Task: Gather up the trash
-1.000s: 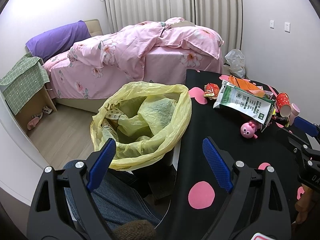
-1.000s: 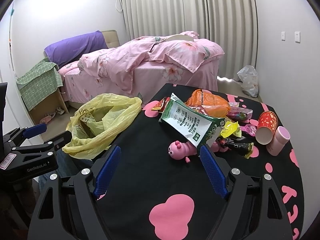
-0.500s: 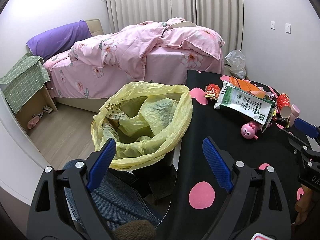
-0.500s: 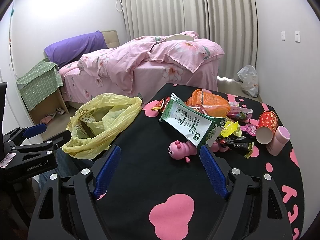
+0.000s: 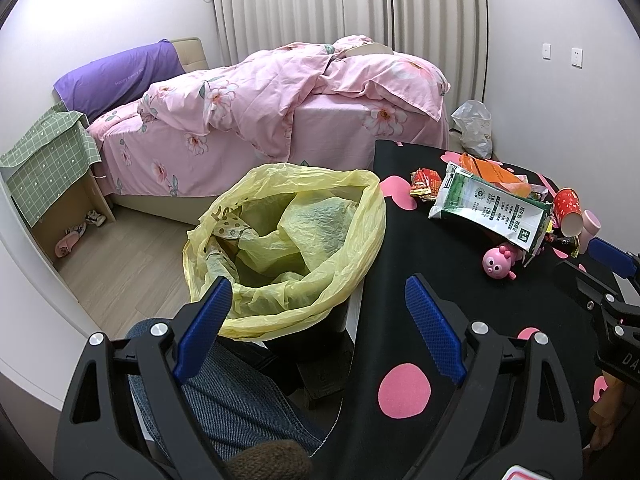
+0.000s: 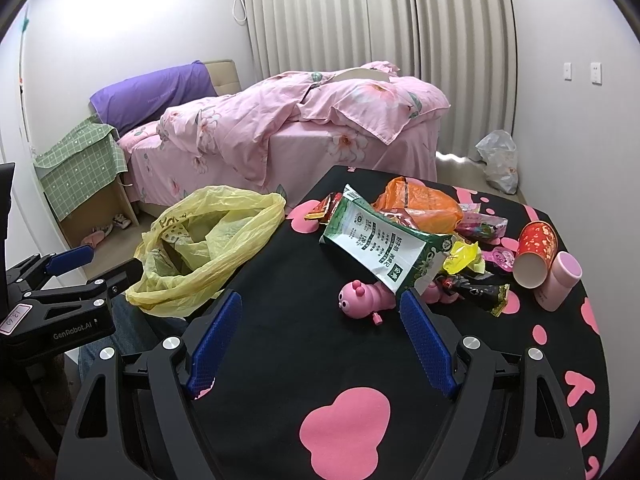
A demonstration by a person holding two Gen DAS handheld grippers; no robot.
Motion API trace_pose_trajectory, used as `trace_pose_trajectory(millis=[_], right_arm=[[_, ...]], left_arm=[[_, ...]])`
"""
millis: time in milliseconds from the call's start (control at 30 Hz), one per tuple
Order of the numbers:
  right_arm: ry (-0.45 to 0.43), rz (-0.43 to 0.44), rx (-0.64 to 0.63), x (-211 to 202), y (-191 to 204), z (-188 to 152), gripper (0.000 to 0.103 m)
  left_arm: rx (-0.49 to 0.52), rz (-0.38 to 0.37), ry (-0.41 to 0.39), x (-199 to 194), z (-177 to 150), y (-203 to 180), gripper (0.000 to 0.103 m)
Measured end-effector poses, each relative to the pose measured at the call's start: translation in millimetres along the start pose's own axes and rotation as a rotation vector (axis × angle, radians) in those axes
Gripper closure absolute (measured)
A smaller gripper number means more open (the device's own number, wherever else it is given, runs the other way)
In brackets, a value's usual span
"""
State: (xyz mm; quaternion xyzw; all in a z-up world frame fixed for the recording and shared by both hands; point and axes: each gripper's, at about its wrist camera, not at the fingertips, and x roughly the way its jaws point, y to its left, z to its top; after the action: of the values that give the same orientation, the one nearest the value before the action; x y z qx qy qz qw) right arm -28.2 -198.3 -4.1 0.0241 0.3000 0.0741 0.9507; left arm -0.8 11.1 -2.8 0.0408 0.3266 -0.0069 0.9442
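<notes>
The left gripper (image 6: 90,266) carried white lettering, "GenRobot.AI", on its black body, with a small pink sticker hand-marked "13 60" stuck beside it. On the right gripper (image 5: 612,264), only the letters "DA" showed at the picture's edge. The green and white pouch (image 6: 382,246) on the table bore rows of printed characters and a large figure that looked like "192", too small to be sure. The purple pillow (image 5: 120,78) had a faint line beginning "Happy", the rest unreadable. The yellow bag (image 6: 208,240) showed brown print that could not be made out.
</notes>
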Motion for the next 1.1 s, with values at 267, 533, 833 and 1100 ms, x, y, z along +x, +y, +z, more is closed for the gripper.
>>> trace_pose_trajectory(millis=[267, 533, 833, 1100], right_arm=[[0.000, 0.000, 0.001, -0.1, -0.3, 0.1, 0.025], [-0.010, -0.032, 0.000, -1.7, -5.0, 0.6, 0.025], [-0.013, -0.177, 0.064, -2.9, -68.6, 1.4, 0.025], [-0.006, -0.289, 0.127, -2.2, -131.2, -8.5, 0.025]], left_arm=[[0.000, 0.000, 0.000, 0.0, -0.2, 0.2, 0.019], [-0.005, -0.014, 0.000, 3.7, 2.2, -0.4, 0.019], [0.042, -0.107, -0.010, 37.3, 24.1, -27.9, 0.019], [0.048, -0.326, 0.077, 83.7, 50.0, -80.6, 0.019]])
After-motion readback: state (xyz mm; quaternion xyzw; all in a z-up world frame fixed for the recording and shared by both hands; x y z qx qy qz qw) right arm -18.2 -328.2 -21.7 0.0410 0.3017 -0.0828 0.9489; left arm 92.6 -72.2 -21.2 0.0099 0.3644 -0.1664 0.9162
